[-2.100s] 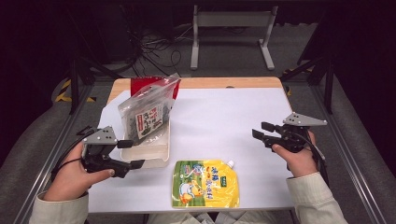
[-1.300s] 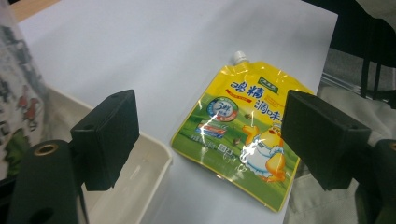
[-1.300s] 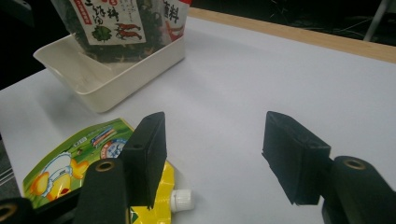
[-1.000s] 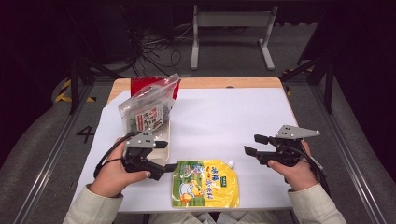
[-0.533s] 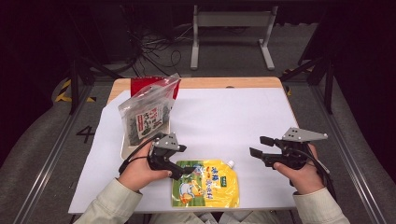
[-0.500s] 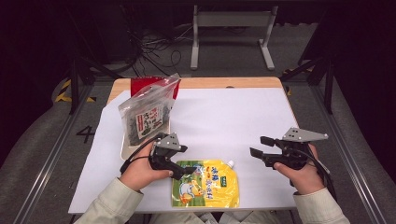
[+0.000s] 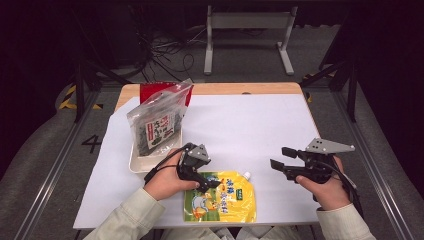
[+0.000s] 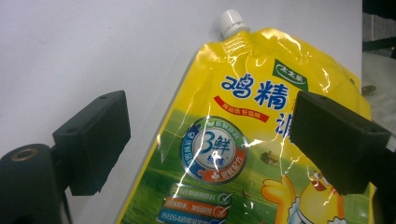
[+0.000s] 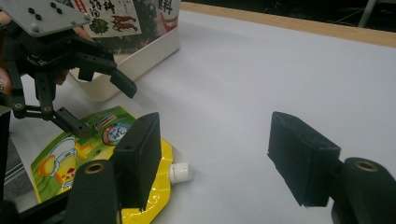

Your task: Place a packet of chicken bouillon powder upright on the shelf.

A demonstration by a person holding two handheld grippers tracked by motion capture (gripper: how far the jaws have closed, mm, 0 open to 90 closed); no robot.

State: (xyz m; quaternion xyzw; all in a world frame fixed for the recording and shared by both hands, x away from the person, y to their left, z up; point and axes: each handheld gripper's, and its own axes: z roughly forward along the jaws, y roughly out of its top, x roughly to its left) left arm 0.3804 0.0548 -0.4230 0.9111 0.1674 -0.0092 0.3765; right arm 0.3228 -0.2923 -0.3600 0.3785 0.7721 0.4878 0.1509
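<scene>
Left claw point(image 7: 202, 181) wide open, jaws just been opening, hovering over the upper left part of the yellow pouch point(image 7: 222, 199); in the left gripper view one jaw sits over the pouch print, the other over bare white table point(image 7: 250, 125), pads not pressing on anything. Pouch lies flat near the table's front edge, white cap point(image 7: 246, 176) pointing toward the right claw. Right claw point(image 7: 278, 158) open, nothing between the jaws, held above the table well right of the pouch, aimed toward it. Just behind the left hand point(image 7: 162, 181) a white tray point(image 7: 136, 165) holds a clear seaweed bag point(image 7: 157, 125), a red pack point(image 7: 152, 90) behind it.
</scene>
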